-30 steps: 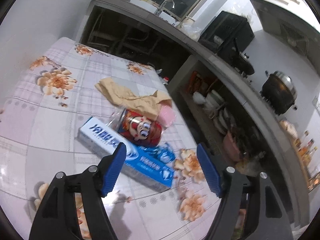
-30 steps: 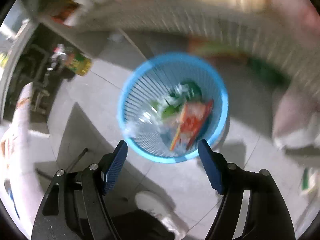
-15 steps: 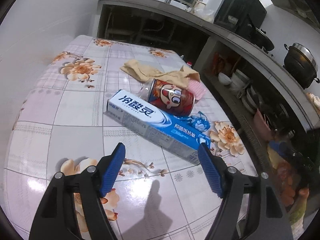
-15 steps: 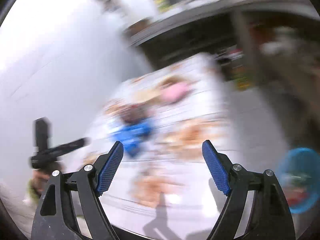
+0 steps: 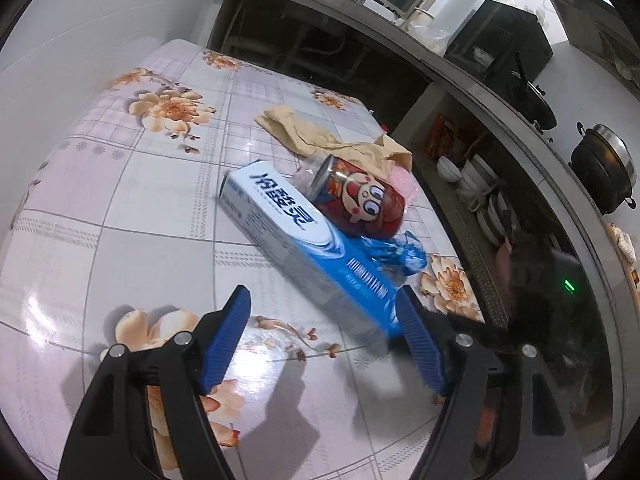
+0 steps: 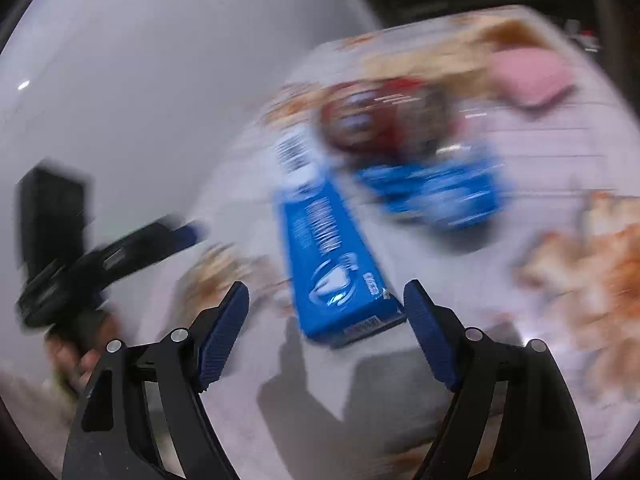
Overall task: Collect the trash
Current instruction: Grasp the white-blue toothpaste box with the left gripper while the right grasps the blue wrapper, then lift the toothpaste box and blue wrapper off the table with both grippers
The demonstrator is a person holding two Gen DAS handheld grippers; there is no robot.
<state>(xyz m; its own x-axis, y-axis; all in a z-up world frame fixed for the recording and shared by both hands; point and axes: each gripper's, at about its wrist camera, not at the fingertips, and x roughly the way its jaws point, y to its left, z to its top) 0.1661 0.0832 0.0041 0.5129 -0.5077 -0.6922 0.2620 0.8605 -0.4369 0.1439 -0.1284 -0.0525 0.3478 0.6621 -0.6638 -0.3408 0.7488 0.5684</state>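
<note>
On the flowered table (image 5: 120,200), the left gripper (image 5: 324,340) hovers released over a blue toothpaste box (image 5: 288,228) beside a red can (image 5: 360,200). From the right, the right gripper (image 6: 326,332) gapes wide, empty, near the box's (image 6: 332,260) end.

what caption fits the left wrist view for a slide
Open left gripper above a toothpaste box and can on a floral table.

The left wrist picture is looking bright and sharp. Light from above is making shiny white spots on the table (image 5: 56,308), and dark shadows are lying under the left gripper (image 5: 324,312). The right wrist picture is smearing badly. Edges are bending round and going black.
</note>
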